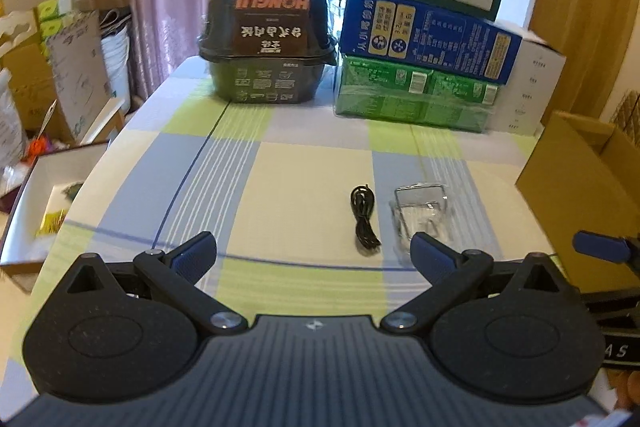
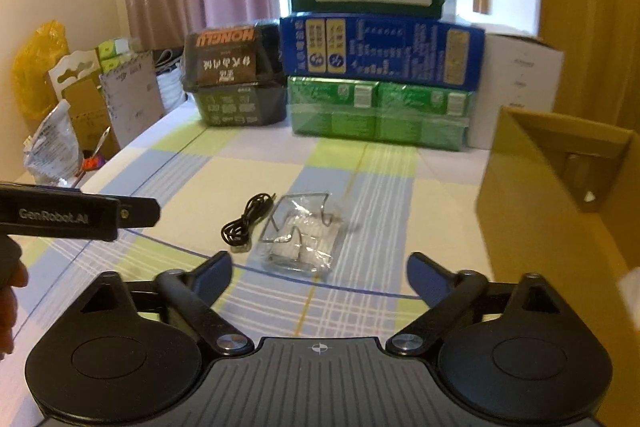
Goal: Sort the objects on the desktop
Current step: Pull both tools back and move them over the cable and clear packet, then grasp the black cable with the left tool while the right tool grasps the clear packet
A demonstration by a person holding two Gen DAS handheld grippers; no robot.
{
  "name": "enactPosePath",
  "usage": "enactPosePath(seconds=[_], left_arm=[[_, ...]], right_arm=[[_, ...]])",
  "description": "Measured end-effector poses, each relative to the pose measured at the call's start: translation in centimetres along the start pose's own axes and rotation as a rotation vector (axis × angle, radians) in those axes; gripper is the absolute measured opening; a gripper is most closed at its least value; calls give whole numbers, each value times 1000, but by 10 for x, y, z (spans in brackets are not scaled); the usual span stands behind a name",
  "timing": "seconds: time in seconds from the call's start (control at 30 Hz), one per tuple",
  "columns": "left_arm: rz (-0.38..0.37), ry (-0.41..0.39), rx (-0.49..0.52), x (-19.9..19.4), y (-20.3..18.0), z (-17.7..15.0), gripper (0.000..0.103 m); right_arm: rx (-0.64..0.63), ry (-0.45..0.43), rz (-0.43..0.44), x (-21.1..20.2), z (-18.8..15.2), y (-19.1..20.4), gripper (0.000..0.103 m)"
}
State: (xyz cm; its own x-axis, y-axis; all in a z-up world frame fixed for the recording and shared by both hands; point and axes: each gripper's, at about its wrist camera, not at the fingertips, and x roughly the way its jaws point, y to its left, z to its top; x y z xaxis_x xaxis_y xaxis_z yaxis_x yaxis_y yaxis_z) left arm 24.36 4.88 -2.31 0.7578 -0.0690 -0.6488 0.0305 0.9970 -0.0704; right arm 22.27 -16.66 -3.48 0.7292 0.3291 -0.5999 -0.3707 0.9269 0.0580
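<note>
A coiled black cable (image 1: 363,217) (image 2: 246,221) lies on the checked tablecloth. Right beside it lies a clear plastic bag with a wire clip and white pieces (image 1: 420,213) (image 2: 302,235). My left gripper (image 1: 314,253) is open and empty, hovering just short of both items. My right gripper (image 2: 320,275) is open too, with the bag just ahead of its left finger. An open brown cardboard box (image 1: 576,187) (image 2: 552,187) stands on the right. The left gripper's body (image 2: 72,213) shows at the left of the right wrist view.
At the table's far edge stand a black HONGLU container (image 1: 266,47) (image 2: 236,75) and a stack of green, blue and dark green boxes (image 1: 424,63) (image 2: 380,75), with a white box (image 2: 516,83) beside them. Cartons and bags crowd the floor at left (image 1: 60,75).
</note>
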Motion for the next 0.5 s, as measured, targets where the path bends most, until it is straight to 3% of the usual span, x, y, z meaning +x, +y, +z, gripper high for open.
enactPosePath(seconds=[0.23,0.5], left_arm=[[-33,33,49,37,-3,5,100],[14,-9,18,57,15,9,100]], right_arm=[[-34,24,10,41,2,5,69],[-81,27,23,74,-3,15,62]])
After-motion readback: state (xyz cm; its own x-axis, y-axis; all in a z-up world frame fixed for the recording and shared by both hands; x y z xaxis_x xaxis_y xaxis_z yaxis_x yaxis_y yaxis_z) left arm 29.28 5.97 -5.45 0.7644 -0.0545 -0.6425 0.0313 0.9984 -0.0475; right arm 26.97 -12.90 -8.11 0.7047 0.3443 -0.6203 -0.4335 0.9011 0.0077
